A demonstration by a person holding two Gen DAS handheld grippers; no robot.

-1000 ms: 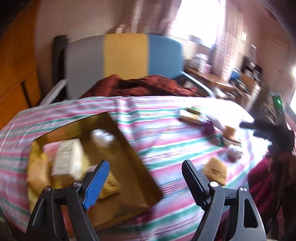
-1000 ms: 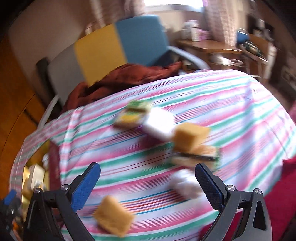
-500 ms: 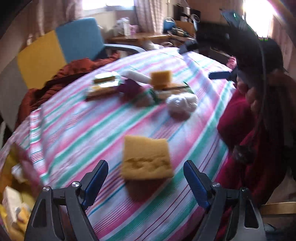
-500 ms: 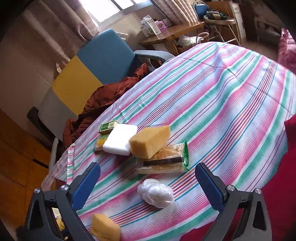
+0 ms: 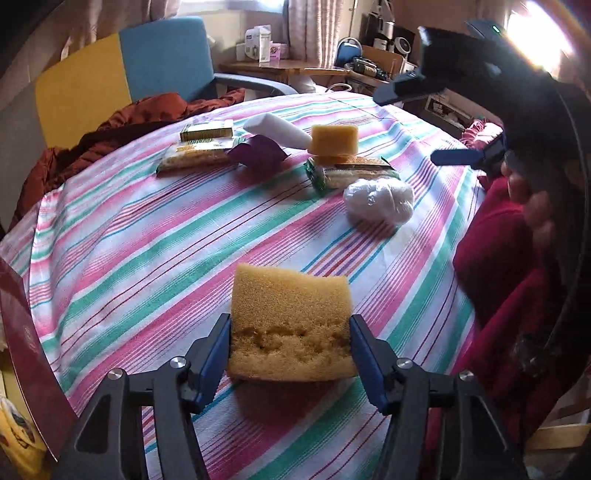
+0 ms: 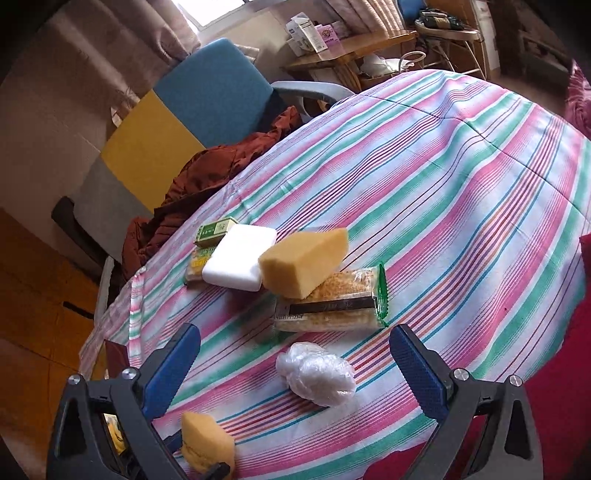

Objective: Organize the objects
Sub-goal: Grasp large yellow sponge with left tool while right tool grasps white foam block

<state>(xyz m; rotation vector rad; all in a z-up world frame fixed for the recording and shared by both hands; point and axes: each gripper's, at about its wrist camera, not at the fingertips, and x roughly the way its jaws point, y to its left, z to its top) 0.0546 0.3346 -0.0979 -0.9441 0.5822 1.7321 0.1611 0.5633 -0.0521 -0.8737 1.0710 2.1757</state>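
Home room: striped tablecloth [image 6: 461, 177], armchair [image 6: 207, 92], curtains [image 5: 314, 29].

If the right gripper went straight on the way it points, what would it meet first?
Most likely the plastic ball, which lies on the striped cloth just ahead of the open right gripper, between its fingers' lines. Depth is hard to judge; the noodle pack lies beyond.
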